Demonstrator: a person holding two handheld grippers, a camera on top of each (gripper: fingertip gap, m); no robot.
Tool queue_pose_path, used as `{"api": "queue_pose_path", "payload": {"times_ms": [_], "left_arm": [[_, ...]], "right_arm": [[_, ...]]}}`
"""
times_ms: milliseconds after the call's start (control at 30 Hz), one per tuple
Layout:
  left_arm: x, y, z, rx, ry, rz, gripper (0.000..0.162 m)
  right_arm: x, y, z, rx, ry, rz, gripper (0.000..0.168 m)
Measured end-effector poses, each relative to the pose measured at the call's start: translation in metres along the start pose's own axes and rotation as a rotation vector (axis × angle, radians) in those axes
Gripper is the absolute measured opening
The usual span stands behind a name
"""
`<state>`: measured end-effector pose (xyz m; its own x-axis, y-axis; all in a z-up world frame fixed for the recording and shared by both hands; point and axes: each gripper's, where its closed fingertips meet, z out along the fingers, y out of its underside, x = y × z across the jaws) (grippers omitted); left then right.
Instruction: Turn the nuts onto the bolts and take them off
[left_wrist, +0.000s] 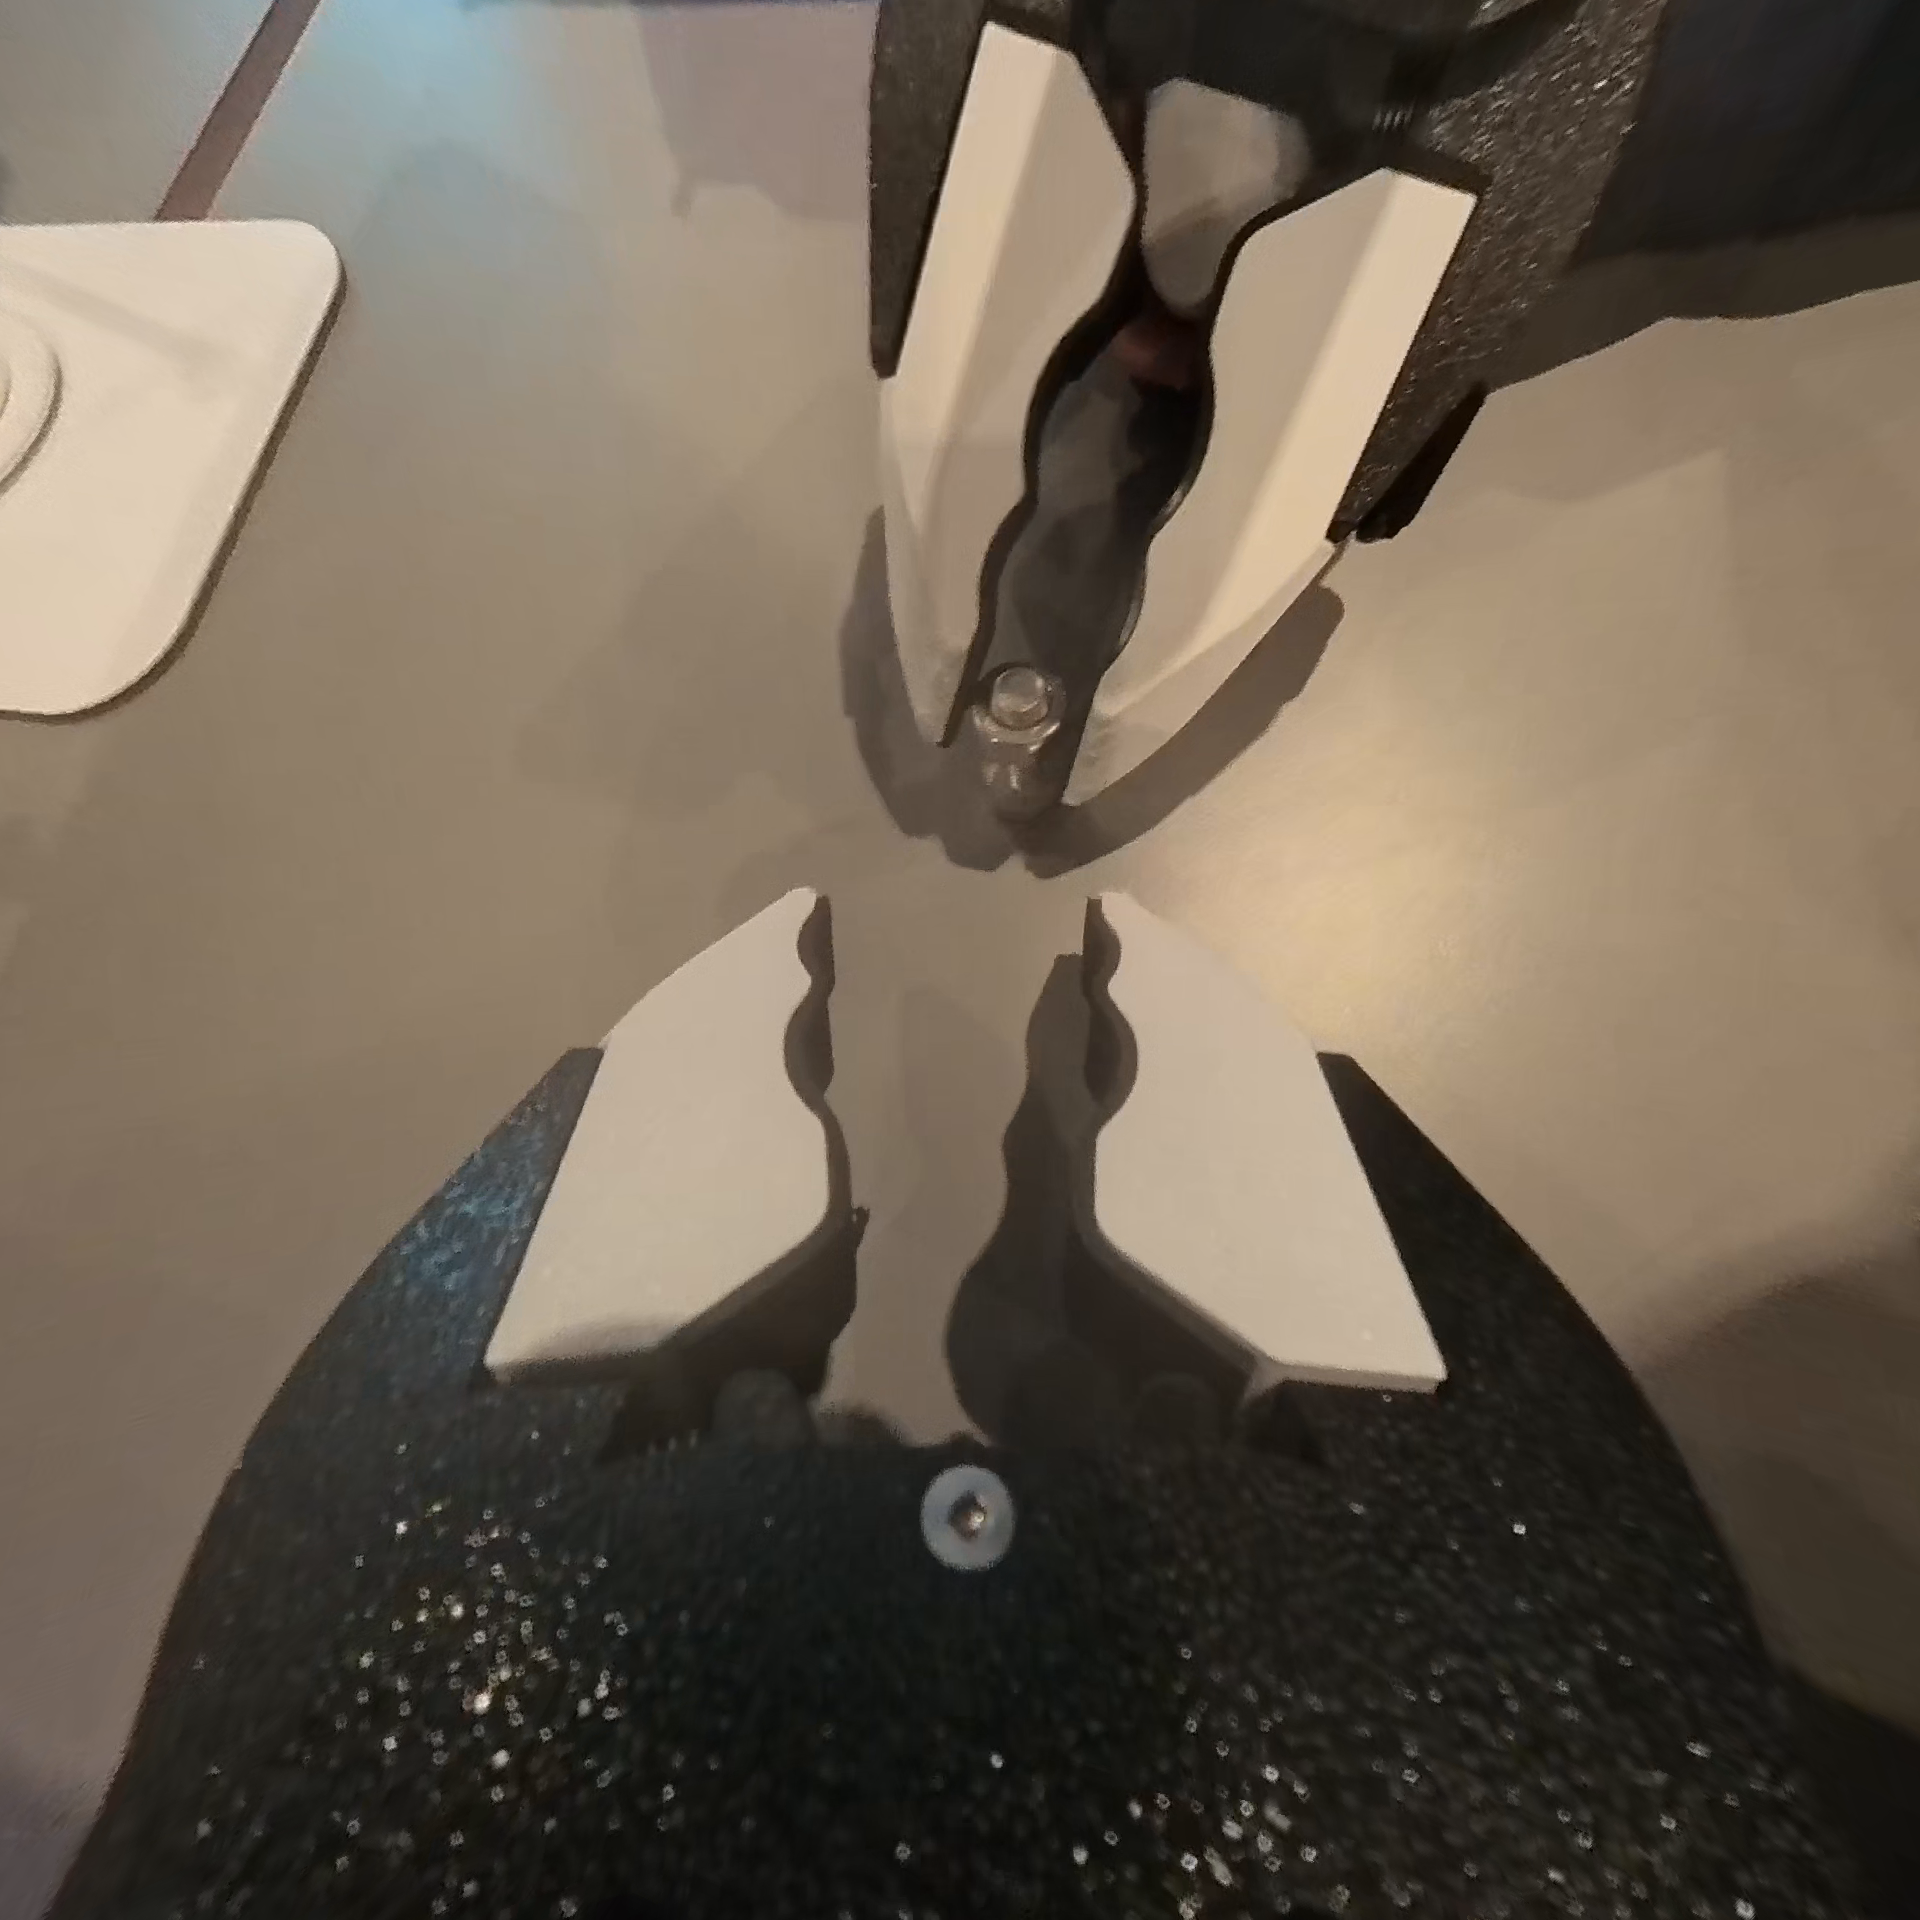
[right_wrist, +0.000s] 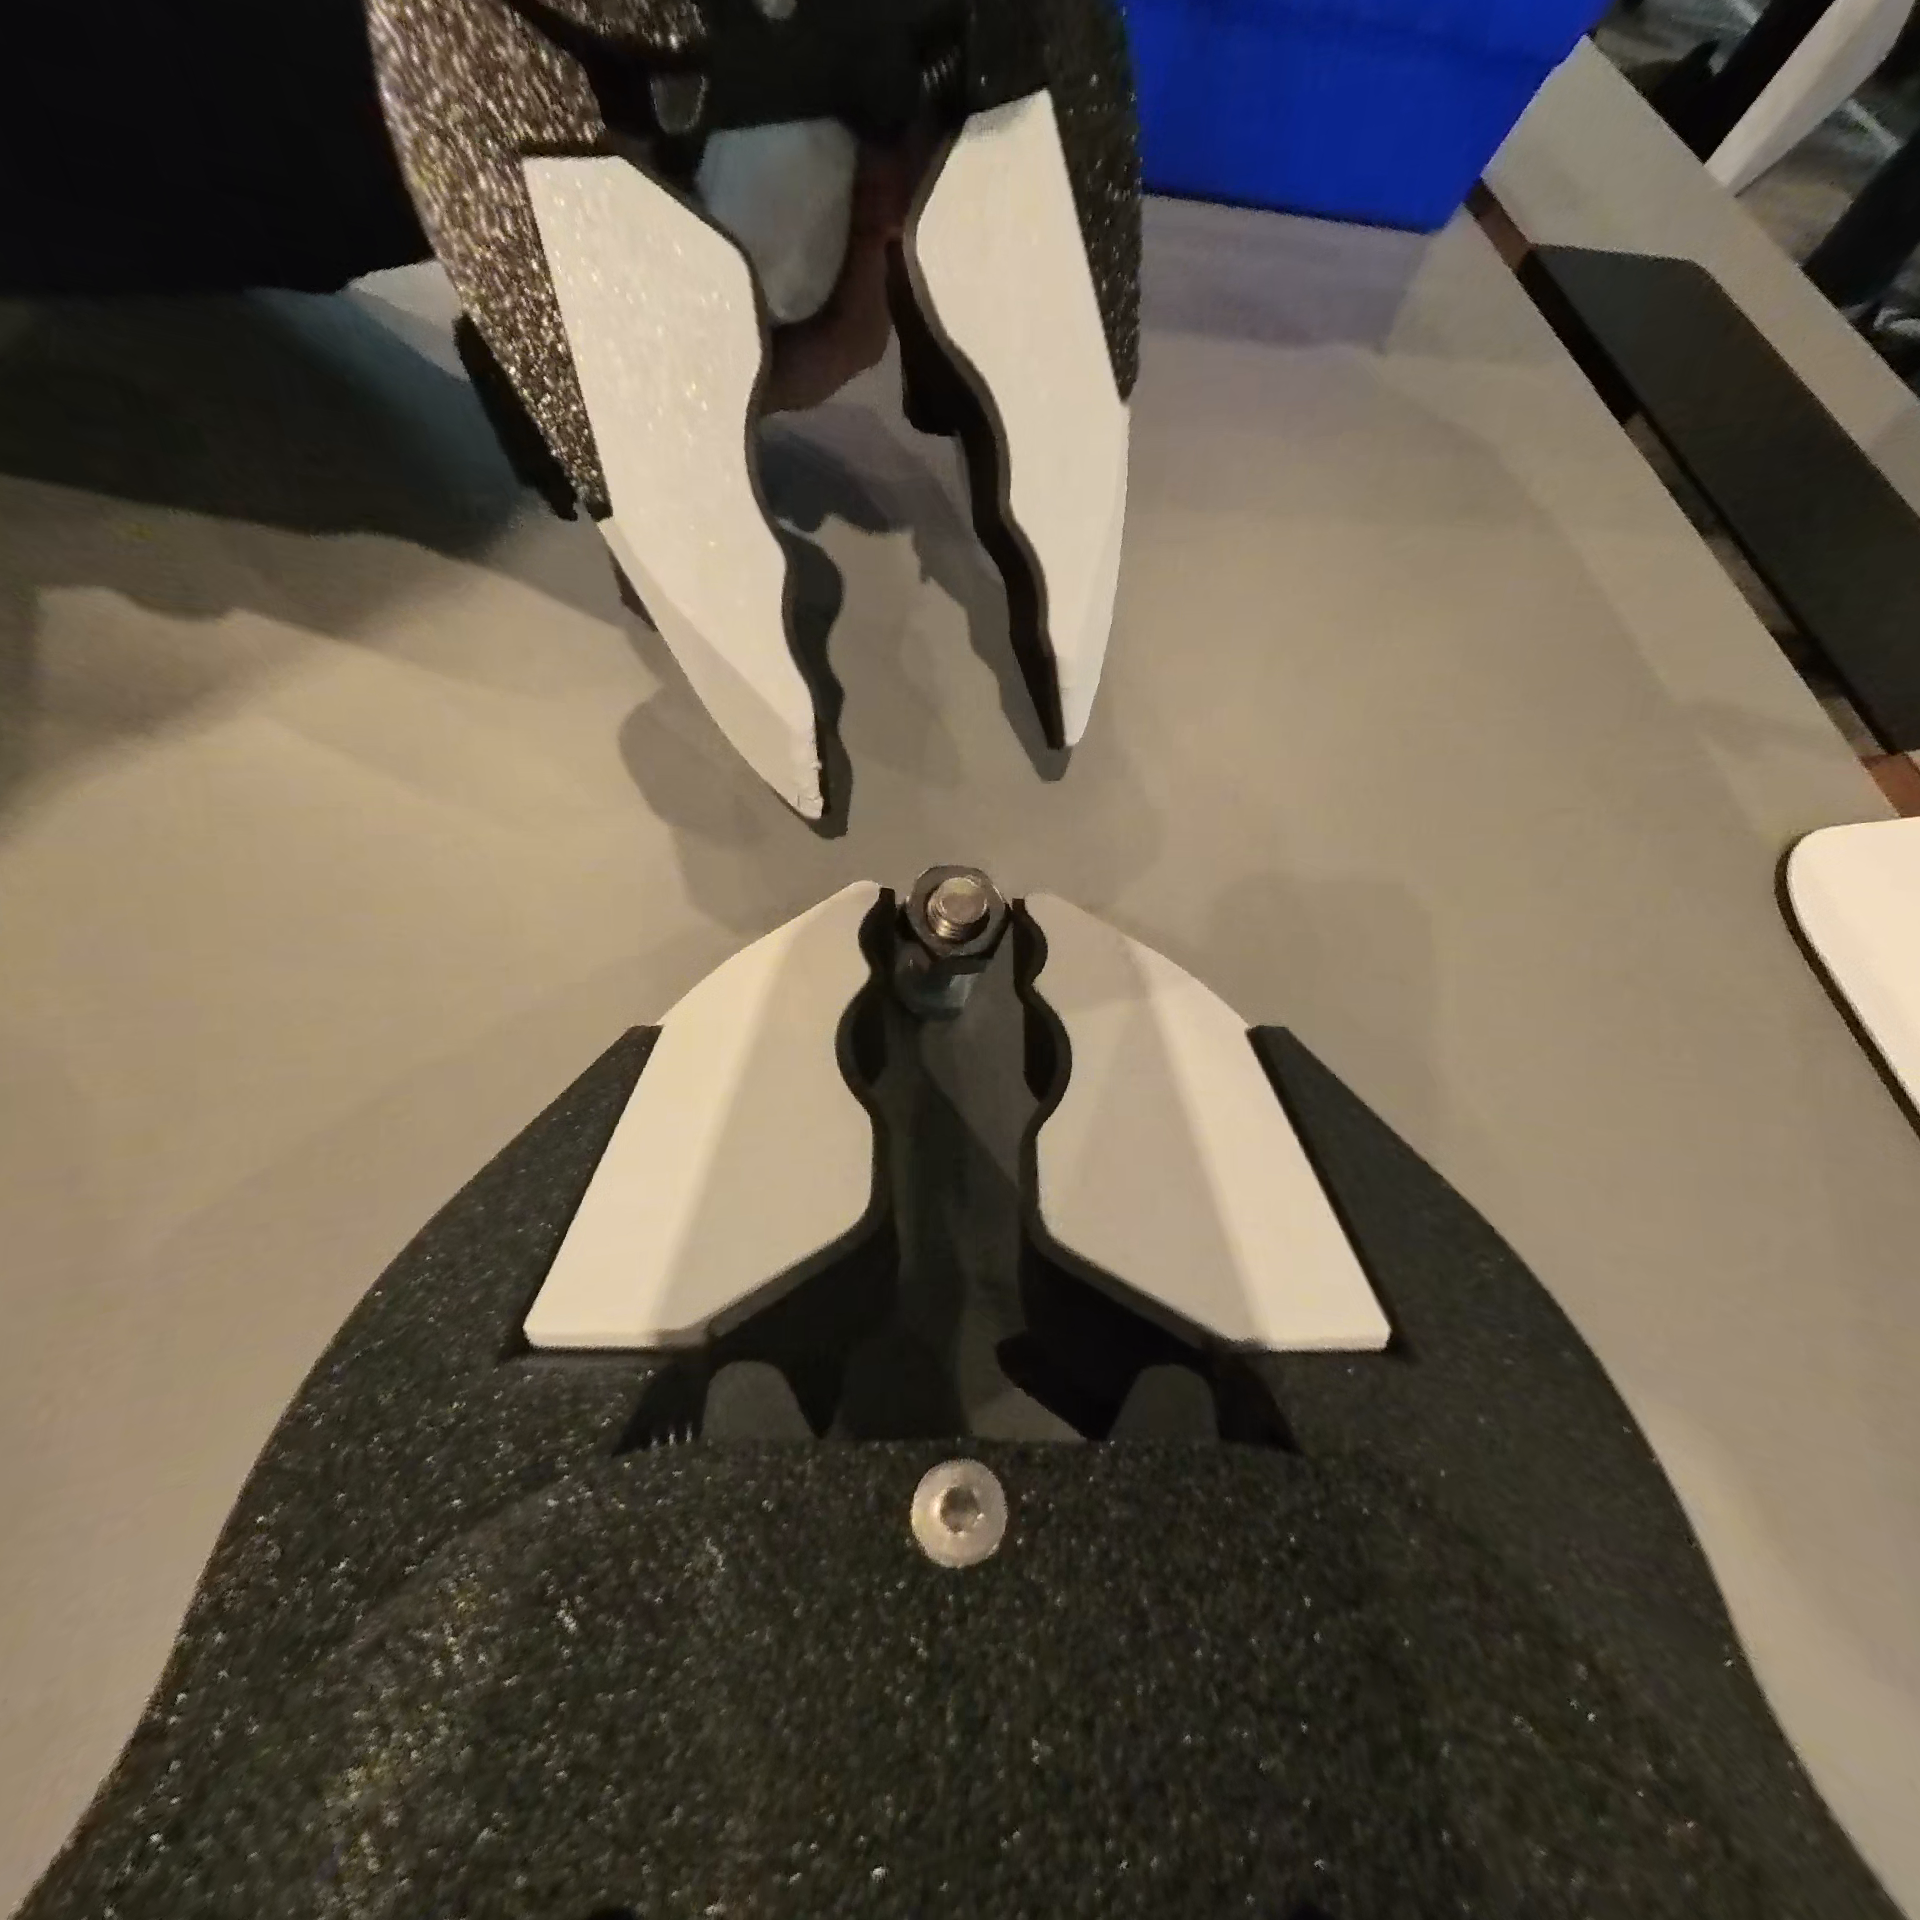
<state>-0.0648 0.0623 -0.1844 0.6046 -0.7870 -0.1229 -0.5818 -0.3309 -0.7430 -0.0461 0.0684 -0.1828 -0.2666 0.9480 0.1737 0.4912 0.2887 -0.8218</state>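
A steel bolt (right_wrist: 951, 914) with a hex nut (right_wrist: 948, 943) on its thread stands upright on the grey table. My right gripper (right_wrist: 951, 920) is shut on the bolt and nut between its white fingertips. In the left wrist view the same gripper (left_wrist: 1013, 764) comes in from the top and holds the bolt (left_wrist: 1016, 694) with the nut (left_wrist: 1006, 740). My left gripper (left_wrist: 956, 925) is open and empty, its tips a short way in front of the bolt. It also shows in the right wrist view (right_wrist: 940, 774), facing me, just beyond the bolt.
A white rounded board (left_wrist: 135, 457) lies on the table at the left; its corner shows in the right wrist view (right_wrist: 1860, 977) at the right. A blue bin (right_wrist: 1320, 104) stands at the back. A black bar (right_wrist: 1745, 447) lies along the table's right edge. The grippers are tip to tip, or close to it.
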Motion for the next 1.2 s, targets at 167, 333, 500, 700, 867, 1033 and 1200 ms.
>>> {"api": "queue_pose_path", "payload": {"times_ms": [167,333,500,700,867,1033,1200], "left_arm": [[-0.002,-0.002,-0.001,-0.002,0.011,0.002,0.045],[0.000,0.000,-0.001,-0.013,0.015,0.008,0.044],[0.000,0.000,-0.001,-0.011,0.018,0.008,0.043],[0.000,-0.008,-0.004,0.011,0.014,0.021,0.042],[0.003,-0.020,-0.009,0.029,-0.005,0.058,0.041],[0.004,-0.026,-0.013,0.040,-0.015,0.070,0.041],[0.004,-0.027,-0.012,0.037,-0.015,0.056,0.041]], "right_arm": [[0.002,0.003,0.003,-0.028,0.008,0.010,0.034],[0.001,0.004,0.004,-0.038,-0.008,0.020,0.022],[0.004,0.003,0.003,-0.030,0.018,0.018,0.022],[0.015,-0.008,-0.018,0.040,0.089,0.109,0.021],[0.037,-0.033,-0.087,0.114,0.278,0.147,0.021],[0.072,-0.038,-0.203,0.148,0.568,0.156,0.021],[0.116,0.013,-0.285,0.035,0.773,0.168,0.021]]}}
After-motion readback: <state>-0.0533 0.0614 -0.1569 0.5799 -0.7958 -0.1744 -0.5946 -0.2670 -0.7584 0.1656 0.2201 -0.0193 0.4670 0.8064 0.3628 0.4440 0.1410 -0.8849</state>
